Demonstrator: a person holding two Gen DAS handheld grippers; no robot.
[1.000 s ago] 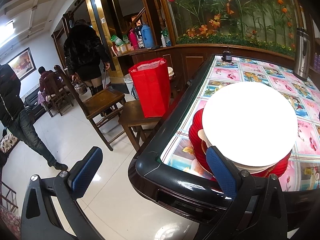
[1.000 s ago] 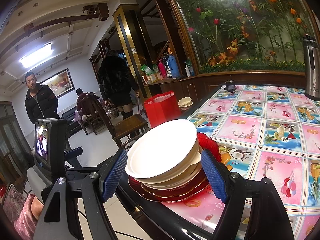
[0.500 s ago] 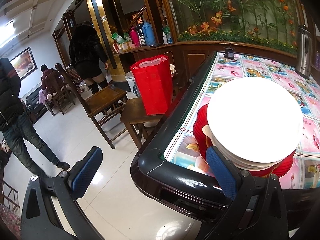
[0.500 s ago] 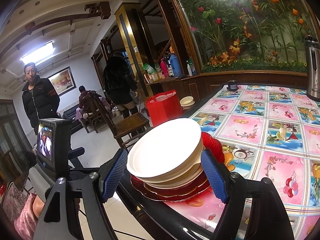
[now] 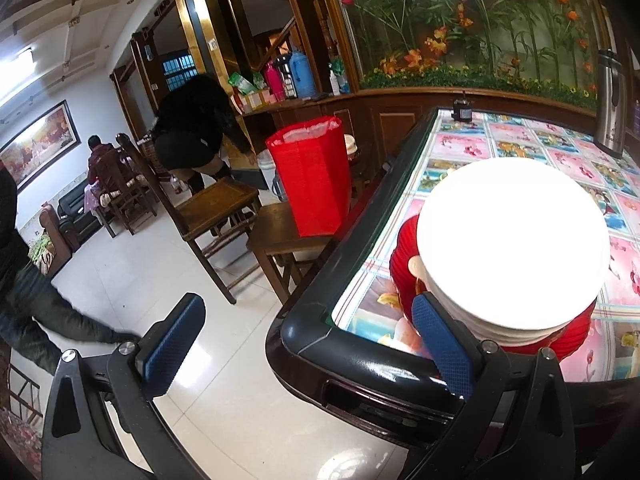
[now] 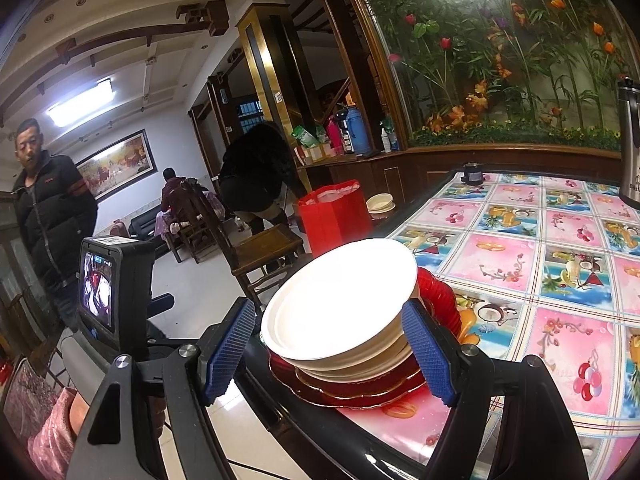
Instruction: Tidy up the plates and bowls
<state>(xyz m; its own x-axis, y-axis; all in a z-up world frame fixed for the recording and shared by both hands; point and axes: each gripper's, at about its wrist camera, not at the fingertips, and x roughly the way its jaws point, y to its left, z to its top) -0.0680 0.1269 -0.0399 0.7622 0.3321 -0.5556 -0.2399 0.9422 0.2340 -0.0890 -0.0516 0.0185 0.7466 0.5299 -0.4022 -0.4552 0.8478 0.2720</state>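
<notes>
1. One stack of dishes (image 6: 352,332) sits at the near corner of the table (image 5: 360,364), close to its dark rounded edge.
2. In the right wrist view the stack shows at least three white bowls (image 6: 340,300) nested together; the exact number is hard to tell. Under them lie about three dark red plates (image 6: 360,394) with thin gold rims.
3. A bright red ribbed dish (image 6: 438,296) sits just behind the bowls, touching the stack.
4. The top bowl is round, plain and shallow, tilted toward the table edge. In the left wrist view it is washed out by glare into a white disc.
5. The table top is covered with a cloth of pink and blue picture squares (image 6: 560,240).
6. The right gripper (image 6: 332,354) is wide open. Its two blue pads stand on either side of the stack; the right pad (image 6: 426,354) is right against the bowls, the left pad (image 6: 230,354) is apart from them. It holds nothing.
7. The left gripper (image 5: 308,354) is also wide open and holds nothing. One pad (image 5: 442,346) is beside the stack; the other (image 5: 172,344) hangs over the floor, off the table.
8. One red bag (image 5: 310,176) stands on a wooden stool (image 5: 280,236) beside the table.
9. One metal flask (image 5: 610,104) stands at the far side of the table.
</notes>
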